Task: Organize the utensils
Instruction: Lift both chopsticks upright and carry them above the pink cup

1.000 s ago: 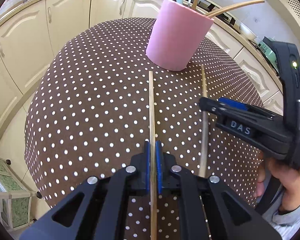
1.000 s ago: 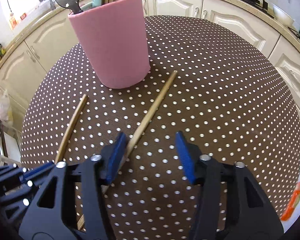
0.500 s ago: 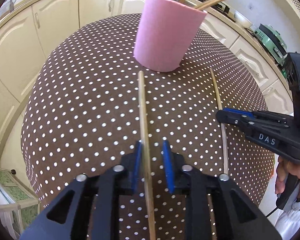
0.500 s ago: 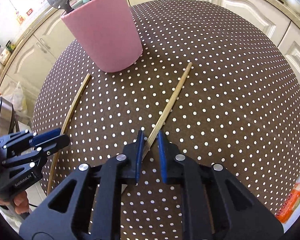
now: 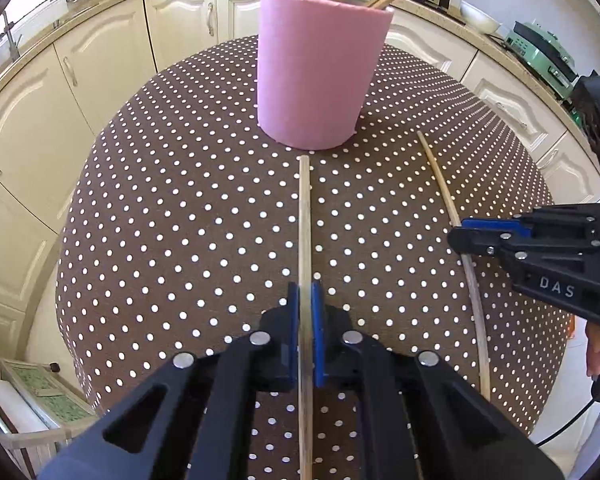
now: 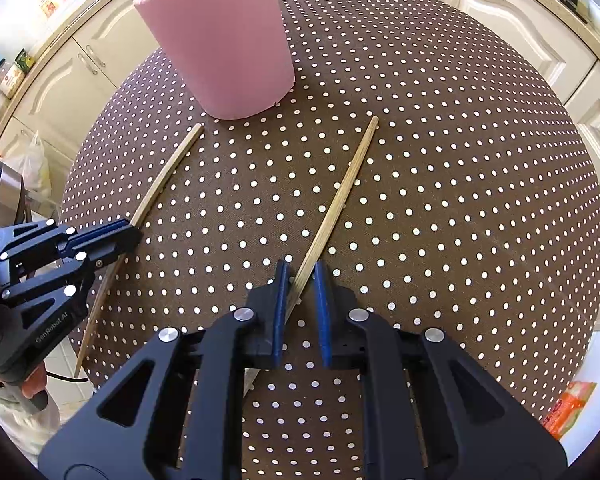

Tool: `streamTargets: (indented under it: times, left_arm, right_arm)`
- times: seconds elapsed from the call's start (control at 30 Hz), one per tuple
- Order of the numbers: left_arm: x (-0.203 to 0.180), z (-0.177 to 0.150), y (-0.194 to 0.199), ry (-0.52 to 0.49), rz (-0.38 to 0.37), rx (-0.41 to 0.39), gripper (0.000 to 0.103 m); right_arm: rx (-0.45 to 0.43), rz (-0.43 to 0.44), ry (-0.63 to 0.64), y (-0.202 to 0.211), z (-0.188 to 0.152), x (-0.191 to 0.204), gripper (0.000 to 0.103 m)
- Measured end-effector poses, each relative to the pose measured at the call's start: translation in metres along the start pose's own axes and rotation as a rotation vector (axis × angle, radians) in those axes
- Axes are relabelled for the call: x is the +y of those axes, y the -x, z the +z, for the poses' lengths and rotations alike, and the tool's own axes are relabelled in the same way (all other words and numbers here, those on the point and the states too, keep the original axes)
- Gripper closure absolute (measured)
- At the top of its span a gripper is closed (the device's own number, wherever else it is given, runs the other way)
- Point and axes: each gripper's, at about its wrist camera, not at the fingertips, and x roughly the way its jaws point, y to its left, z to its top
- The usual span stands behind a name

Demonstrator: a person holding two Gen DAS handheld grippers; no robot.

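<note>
While both tongs clamped, left gripper (image 5: pixel 306 308) pinched left chopstick (image 5: pixel 304 216) at frame centre; right gripper (image 6: pixel 300 284) gripped right chopstick (image 6: pixel 340 200). Both lay on table (image 5: pixel 180 220) below pink holder (image 5: pixel 316 76). Likely light, stiff, slippery: grip mid-shaft.

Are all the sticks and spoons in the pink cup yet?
Not yet. Some utensils already stand in the pink cup: a few wooden sticks and some dark ones with handles. Two chopsticks are not in yet. The left gripper is shut on the left chopstick, and the right gripper has just closed around the right chopstick. Both chopsticks must be lifted from the dotted tablecloth and dropped in.
</note>
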Motion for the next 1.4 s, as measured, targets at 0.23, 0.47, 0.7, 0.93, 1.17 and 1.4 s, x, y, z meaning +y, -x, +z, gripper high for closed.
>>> streamTargets:
  times: [0.23, 0.47, 0.7, 0.93, 1.17, 1.4]
  left_arm:
    - [0.0, 0.001, 0.031, 0.004, -0.053, -0.148, 0.097]
    - [-0.01, 0.009, 0.086, -0.039, -0.118, -0.388, 0.097]
    - [-0.013, 0.019, 0.124, -0.047, -0.157, -0.62, 0.097]
    - [-0.014, 0.028, 0.153, -0.034, -0.188, -0.897, 0.097]
    - [-0.021, 0.062, 0.156, -0.017, -0.184, -1.013, 0.097]
    - [-0.018, 0.089, 0.15, 0.003, -0.158, -1.089, 0.097]
  right_arm:
    - [-0.107, 0.043, -0.041, 0.005, -0.003, -0.003, 0.096]
    - [-0.337, 0.168, -0.101, 0.051, -0.018, -0.017, 0.096]
    - [-0.527, 0.21, -0.121, 0.097, -0.023, -0.025, 0.096]
    - [-0.807, 0.162, -0.074, 0.147, -0.024, -0.012, 0.096]
    - [-0.951, 0.159, -0.051, 0.158, 0.0, -0.007, 0.096]
    - [-1.049, 0.141, -0.034, 0.164, 0.035, 0.002, 0.096]
